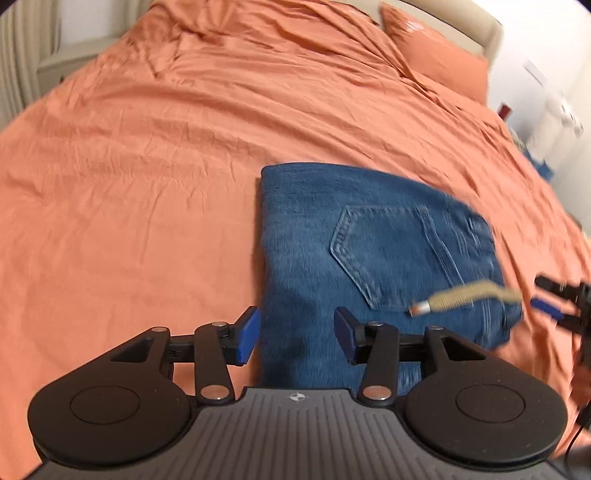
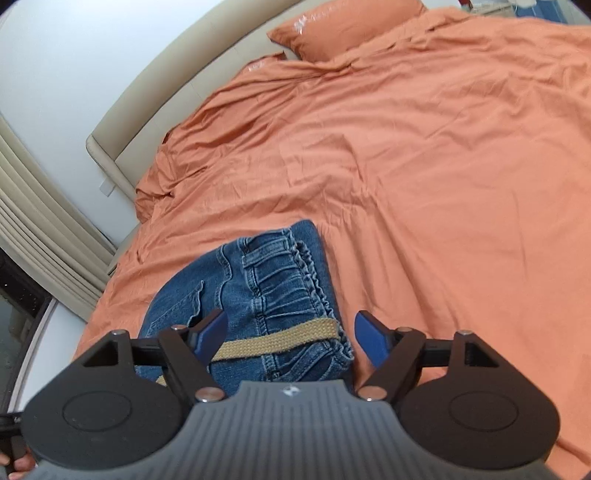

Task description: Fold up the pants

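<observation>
Blue jeans lie folded into a compact rectangle on the orange bed, back pocket up. A tan drawstring with a metal tip lies across the waist end. My left gripper is open and empty, above the near left edge of the jeans. My right gripper is open and empty, hovering over the elastic waistband and the drawstring. The right gripper also shows at the far right of the left wrist view.
An orange duvet covers the bed, with an orange pillow at the beige headboard. A radiator stands by the wall at the left. Small items sit beyond the bed's right edge.
</observation>
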{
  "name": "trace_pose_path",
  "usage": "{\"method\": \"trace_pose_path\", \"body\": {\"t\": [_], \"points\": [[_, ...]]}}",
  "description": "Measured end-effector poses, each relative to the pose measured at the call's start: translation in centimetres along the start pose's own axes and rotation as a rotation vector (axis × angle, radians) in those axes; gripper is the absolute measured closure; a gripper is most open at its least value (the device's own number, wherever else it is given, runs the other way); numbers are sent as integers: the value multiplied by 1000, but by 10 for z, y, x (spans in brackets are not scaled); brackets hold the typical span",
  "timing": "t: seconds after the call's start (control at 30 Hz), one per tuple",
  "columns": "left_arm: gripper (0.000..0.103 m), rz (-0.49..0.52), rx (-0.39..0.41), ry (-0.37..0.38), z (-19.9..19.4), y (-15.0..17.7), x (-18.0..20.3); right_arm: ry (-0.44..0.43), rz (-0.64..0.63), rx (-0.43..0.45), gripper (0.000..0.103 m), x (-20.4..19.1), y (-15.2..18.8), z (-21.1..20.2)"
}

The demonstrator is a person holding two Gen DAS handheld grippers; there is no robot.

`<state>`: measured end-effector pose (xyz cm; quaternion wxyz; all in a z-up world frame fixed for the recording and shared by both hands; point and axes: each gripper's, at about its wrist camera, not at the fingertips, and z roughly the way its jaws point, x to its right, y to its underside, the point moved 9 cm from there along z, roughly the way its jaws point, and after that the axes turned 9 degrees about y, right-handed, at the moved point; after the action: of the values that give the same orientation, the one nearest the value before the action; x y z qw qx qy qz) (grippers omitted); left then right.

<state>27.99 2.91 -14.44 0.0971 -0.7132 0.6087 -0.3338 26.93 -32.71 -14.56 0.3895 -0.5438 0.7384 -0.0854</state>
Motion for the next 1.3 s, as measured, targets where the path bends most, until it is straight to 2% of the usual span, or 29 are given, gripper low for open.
{"method": "trace_pose_path", "body": {"t": [0.13,0.27,0.4,0.6,1.03,1.1,1.13,1.17,1.2,1.3], "points": [[41,-62,32,-22,18,-7,-8,-23,13,-39,31,0,-4,20],[34,-41,54,-15,36,-15,-11,4,-26,-59,31,-2,-3,39],[33,-34,44,-11,51,-19,-20,8,-3,-90,31,3,-5,55],[30,-86,32,83,71,-23,-35,6,16,-131,31,4,-7,74],[29,-112,24,196,97,-32,-47,-52,83,-190,35,14,-10,102],[33,-115,22,210,99,-32,-47,-70,80,-195,36,13,-11,105],[40,-119,19,222,101,-32,-46,-85,81,-198,42,12,-12,106],[48,-126,17,236,102,-31,-45,-111,87,-204,54,10,-12,108],[49,-137,17,246,103,-31,-44,-125,98,-209,57,10,-12,109],[71,-153,22,270,102,-31,-42,-148,65,-194,66,6,-13,106]]}}
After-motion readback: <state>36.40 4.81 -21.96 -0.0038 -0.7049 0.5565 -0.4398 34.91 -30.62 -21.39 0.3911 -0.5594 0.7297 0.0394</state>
